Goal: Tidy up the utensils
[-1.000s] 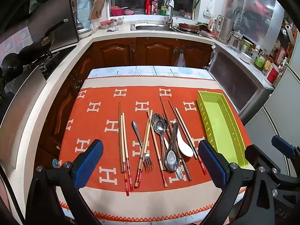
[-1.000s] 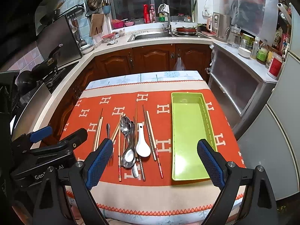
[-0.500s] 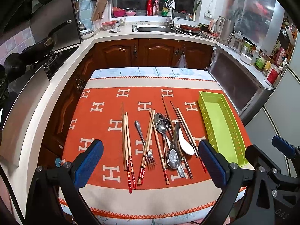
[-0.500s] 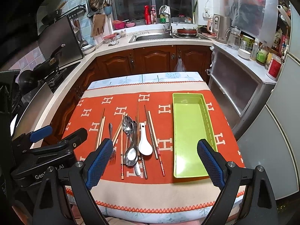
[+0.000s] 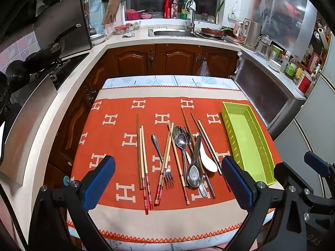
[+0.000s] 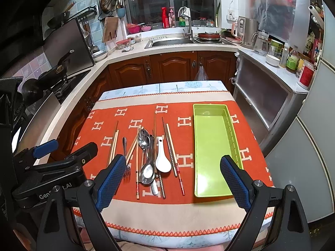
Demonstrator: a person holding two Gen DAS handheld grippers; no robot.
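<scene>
On the orange patterned cloth (image 5: 117, 138) lies a loose pile of utensils: several wooden chopsticks (image 5: 142, 161) with red ends, metal spoons (image 5: 181, 141), a fork (image 5: 165, 169) and a white ceramic spoon (image 5: 206, 159) (image 6: 162, 160). To their right sits an empty long green tray (image 5: 247, 140) (image 6: 211, 146). My left gripper (image 5: 167, 186) hovers open above the table's near edge, in front of the pile. My right gripper (image 6: 173, 184) hangs open too, near the front edge, between the pile and the tray. Neither holds anything.
The small table stands in a kitchen, with wooden cabinets (image 6: 167, 67) and a sink counter (image 6: 171, 41) behind, a stove (image 5: 52, 69) at left and a steel cabinet (image 6: 266, 98) at right. The left gripper's body (image 6: 48, 167) shows at the right wrist view's lower left.
Both grippers have drawn back and up slightly, so the table looks a little farther off. The utensils and tray have not moved, and both grippers stay open.
</scene>
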